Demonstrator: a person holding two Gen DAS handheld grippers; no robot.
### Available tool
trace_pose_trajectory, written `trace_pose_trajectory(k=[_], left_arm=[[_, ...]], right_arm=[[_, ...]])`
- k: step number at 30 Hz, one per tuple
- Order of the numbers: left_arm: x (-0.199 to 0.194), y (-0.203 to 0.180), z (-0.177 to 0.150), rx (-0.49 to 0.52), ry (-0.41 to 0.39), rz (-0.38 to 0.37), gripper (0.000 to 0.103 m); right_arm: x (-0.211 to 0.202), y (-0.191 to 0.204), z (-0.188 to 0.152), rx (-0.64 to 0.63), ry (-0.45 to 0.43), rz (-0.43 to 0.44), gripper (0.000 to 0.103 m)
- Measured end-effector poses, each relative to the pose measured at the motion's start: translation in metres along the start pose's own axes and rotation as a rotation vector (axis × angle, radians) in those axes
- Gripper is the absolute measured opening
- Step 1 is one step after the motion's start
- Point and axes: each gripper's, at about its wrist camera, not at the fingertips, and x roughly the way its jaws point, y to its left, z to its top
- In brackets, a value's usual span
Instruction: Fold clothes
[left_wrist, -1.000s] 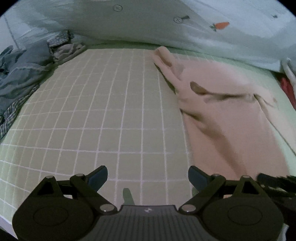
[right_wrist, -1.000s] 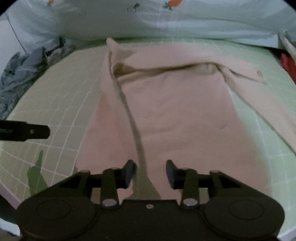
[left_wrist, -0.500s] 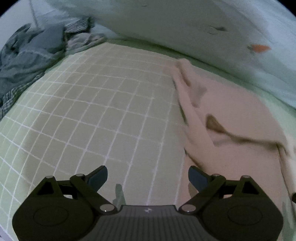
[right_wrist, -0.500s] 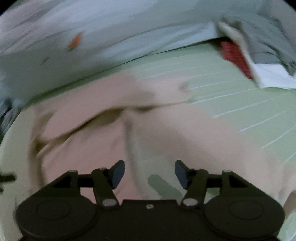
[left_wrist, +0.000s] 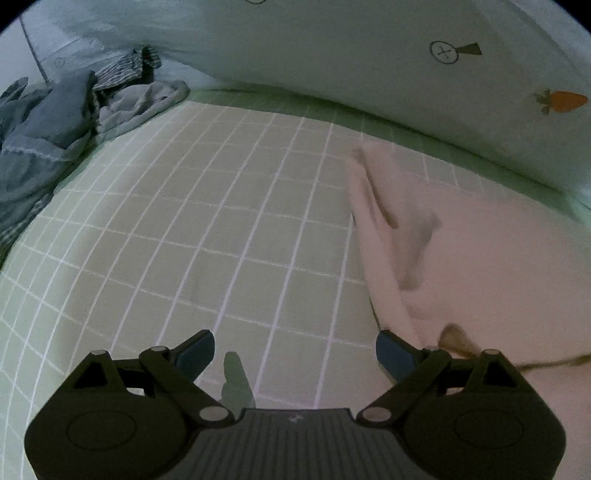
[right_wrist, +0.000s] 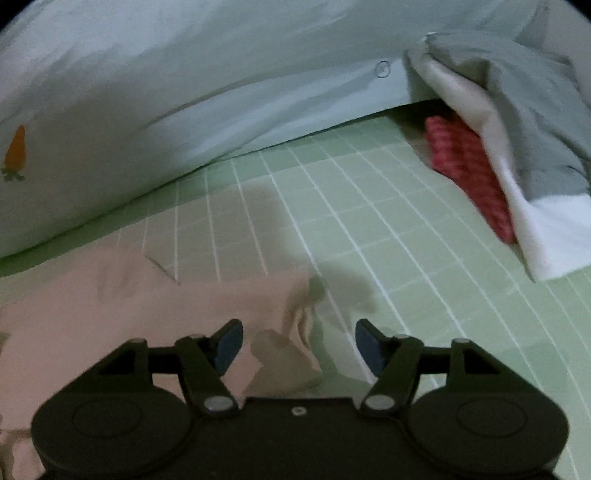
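A: Pink garment (left_wrist: 491, 266) is lying flat on grid sheet (left_wrist: 207, 236), just below quilt (left_wrist: 332, 55). Both claws released, nothing gripped.

B: R gripper (right_wrist: 299, 341) is hovering over bunched sleeve end (right_wrist: 284, 354). Risk: pinching sheet w/ cloth, dragging fold askew. L gripper (left_wrist: 294, 349) is idling beside garment.

— What does the right wrist camera record?

— The right gripper (right_wrist: 299, 345) stands with its jaws wide apart, nothing clamped. A folded end of the pink garment (right_wrist: 147, 306) lies between the blue pads (right_wrist: 227, 345), touching neither as far as can be seen.

— The surface?

— A green sheet (right_wrist: 388, 206) with a white grid. The garment covers its lower left.

— Beyond that?

— A pale duvet (right_wrist: 184, 92) with a carrot print (right_wrist: 15, 149) along the back. At right, a red checked cloth (right_wrist: 465, 173) lies partly under a grey and white cloth (right_wrist: 517, 122).
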Motion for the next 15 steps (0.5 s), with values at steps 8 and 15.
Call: trace_pose_trajectory(k=[8,15], left_arm=[[0.007,-0.002,-0.001,-0.003,0.006,0.012,0.094],[0.009,-0.006,0.003,0.015,0.005,0.011,0.094]], right_arm=[[0.014,0.006,0.004,-0.054,0.011,0.026,0.052],[0.005,0.013,0.029,-0.119,-0.024,0.127,0.005]])
